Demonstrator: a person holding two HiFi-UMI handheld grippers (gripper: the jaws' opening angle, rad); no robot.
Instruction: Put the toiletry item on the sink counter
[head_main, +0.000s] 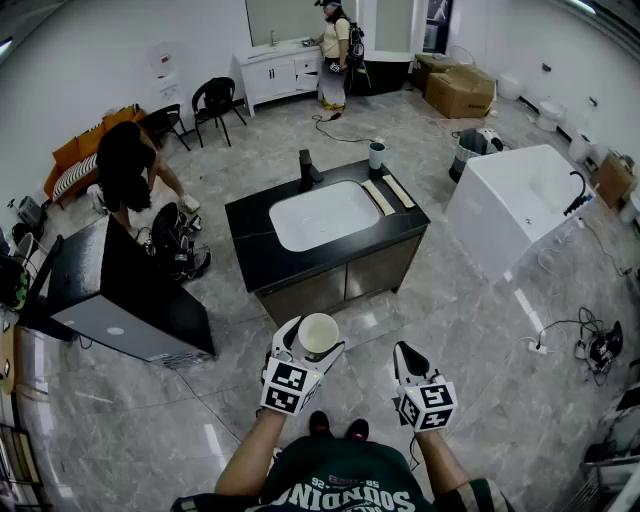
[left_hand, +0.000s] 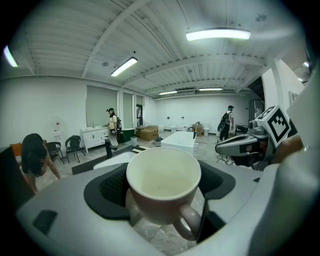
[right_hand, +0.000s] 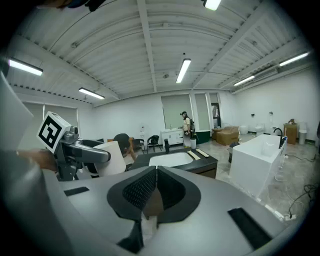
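A cream mug (head_main: 318, 333) with a handle sits upright between the pads of my left gripper (head_main: 316, 346), which is shut on it well above the floor. In the left gripper view the mug (left_hand: 162, 185) looks empty, with its handle turned toward the camera. My right gripper (head_main: 408, 358) hovers beside it, shut and with nothing held; its pads (right_hand: 142, 187) meet. Ahead stands the black sink counter (head_main: 255, 240) with a white basin (head_main: 325, 215) and a dark faucet (head_main: 308, 168).
On the counter's far right are a cup (head_main: 376, 155) and two flat tan strips (head_main: 388, 194). A white bathtub (head_main: 520, 205) stands to the right and a black cabinet (head_main: 120, 290) to the left. A person (head_main: 125, 165) crouches nearby. Cables (head_main: 590, 345) lie on the floor.
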